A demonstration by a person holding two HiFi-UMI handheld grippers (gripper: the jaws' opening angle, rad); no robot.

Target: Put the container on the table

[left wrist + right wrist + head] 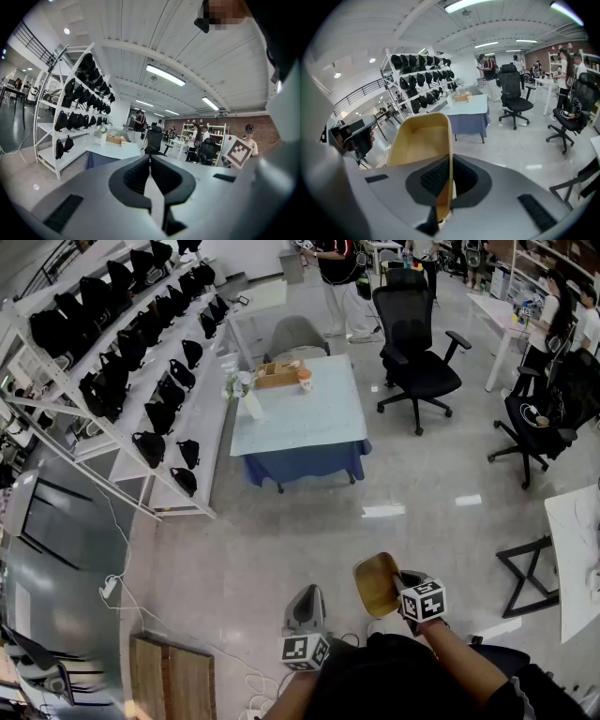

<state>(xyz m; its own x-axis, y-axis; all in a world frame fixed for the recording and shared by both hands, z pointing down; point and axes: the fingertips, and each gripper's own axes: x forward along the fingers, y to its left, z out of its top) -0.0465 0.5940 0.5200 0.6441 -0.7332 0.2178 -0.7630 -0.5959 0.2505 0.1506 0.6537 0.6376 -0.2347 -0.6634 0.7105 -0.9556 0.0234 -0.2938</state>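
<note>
Container: the tan, wood-coloured container point(423, 145) hangs in the air just in front of you, above the pale floor point(281, 540) and well short of the table.
Right gripper: your right gripper point(450, 161) is clamped on the container's thin side wall. The jaws are pinched tight against it and tilt downward, and the container's hollow inside shows to the left of them.
Left gripper: your left gripper point(150, 159) has its jaws pressed together with nothing between them. In the head view it sits low, beside the right one.
Table: the pale blue-topped table point(309, 423) with a dark blue skirt stands ahead across the floor, well apart from both grippers.
On the table: a small wooden box point(277, 374) at the far end, a cup point(305, 380) just beside it, and a vase of flowers point(246, 395) near the left edge.
Surroundings: a white rack of black bags point(141, 352) stands to the table's left and a black office chair point(417, 343) to its right.
</note>
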